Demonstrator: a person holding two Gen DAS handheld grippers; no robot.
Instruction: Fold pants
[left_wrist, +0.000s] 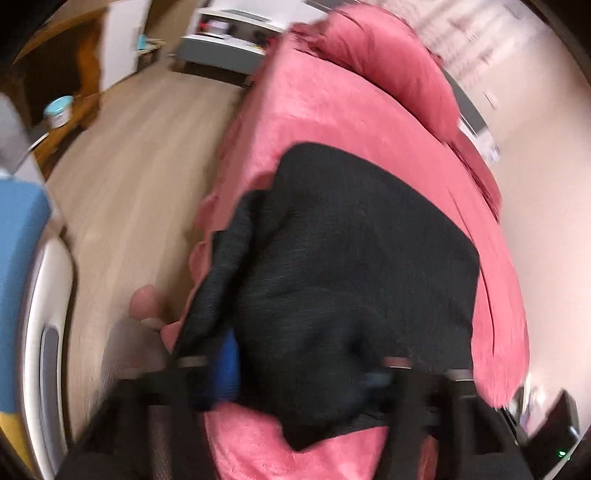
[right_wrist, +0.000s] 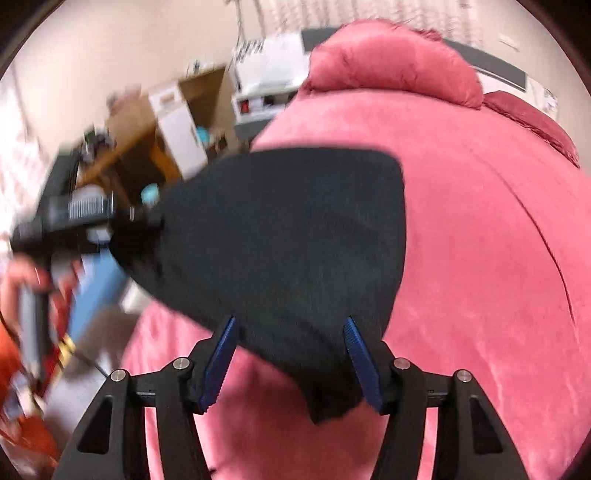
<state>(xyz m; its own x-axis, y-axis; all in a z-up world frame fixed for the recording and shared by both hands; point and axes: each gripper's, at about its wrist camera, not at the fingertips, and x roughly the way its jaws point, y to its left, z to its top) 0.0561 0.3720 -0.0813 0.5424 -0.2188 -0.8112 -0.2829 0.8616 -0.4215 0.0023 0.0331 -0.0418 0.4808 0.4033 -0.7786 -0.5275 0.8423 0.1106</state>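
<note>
Black pants (left_wrist: 351, 258) lie on a pink bed cover (left_wrist: 332, 118), their near part bunched up. In the blurred left wrist view the left gripper (left_wrist: 303, 365) is at the bottom with black cloth gathered between its blue pads (left_wrist: 226, 369). The right wrist view shows that gripper (right_wrist: 147, 218) at the left, pinching the pants' edge and holding it off the bed. The right gripper (right_wrist: 291, 325) stands open over the pink cover (right_wrist: 480, 258). A corner of the pants (right_wrist: 288, 240) hangs loose between its blue pads (right_wrist: 221, 354), and they do not press on it.
A pink pillow (left_wrist: 388, 66) (right_wrist: 395, 59) lies at the head of the bed. Wooden floor (left_wrist: 129, 184) runs along the bed's left side, with a white shelf unit (left_wrist: 229, 40) and a cardboard box (right_wrist: 192, 110) beyond. A person's hand (right_wrist: 22, 280) holds the left gripper's handle.
</note>
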